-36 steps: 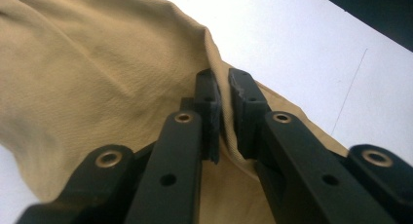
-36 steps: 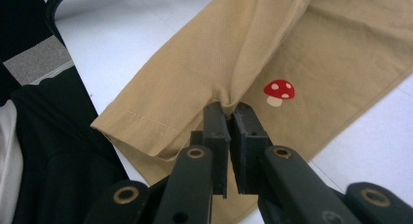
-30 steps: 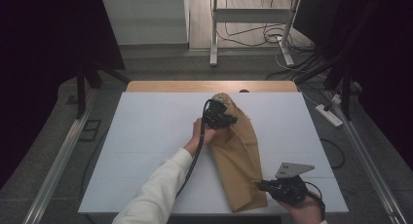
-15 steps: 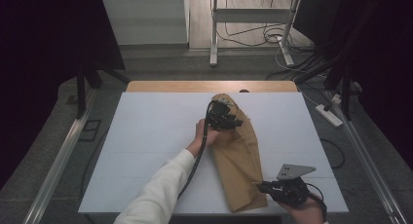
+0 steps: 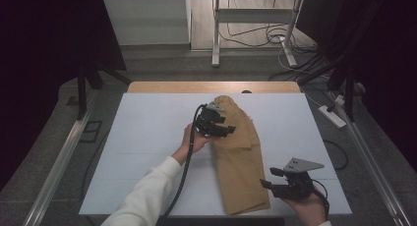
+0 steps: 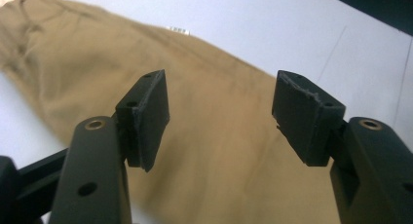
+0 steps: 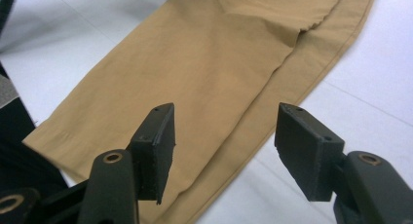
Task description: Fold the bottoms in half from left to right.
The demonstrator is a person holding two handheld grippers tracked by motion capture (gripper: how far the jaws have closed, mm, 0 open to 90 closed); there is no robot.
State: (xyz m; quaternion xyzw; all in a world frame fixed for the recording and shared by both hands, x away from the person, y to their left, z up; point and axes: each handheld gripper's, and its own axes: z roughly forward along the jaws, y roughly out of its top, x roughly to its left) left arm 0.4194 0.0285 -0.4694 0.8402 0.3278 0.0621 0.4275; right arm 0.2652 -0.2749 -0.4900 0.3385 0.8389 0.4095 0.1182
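A pair of tan trousers (image 5: 241,152) lies folded lengthwise on the white desk (image 5: 147,137), running from about twelve o'clock at the far edge down to six o'clock near the person's side, a little right of the middle. The left hand-held gripper (image 5: 227,129) hovers over the upper part of the trousers, at their left edge, with a white-sleeved arm (image 5: 147,196) reaching in from seven o'clock; in the left gripper view its jaws stand wide apart with nothing between them, the tan cloth (image 6: 219,151) spread beneath. The right hand-held gripper (image 5: 267,183) sits at about five o'clock, just beside the hem end of the trousers, pointing toward it. Its jaws too are spread wide and hold nothing, and the right gripper view shows the trouser leg (image 7: 209,63) and hem just ahead.
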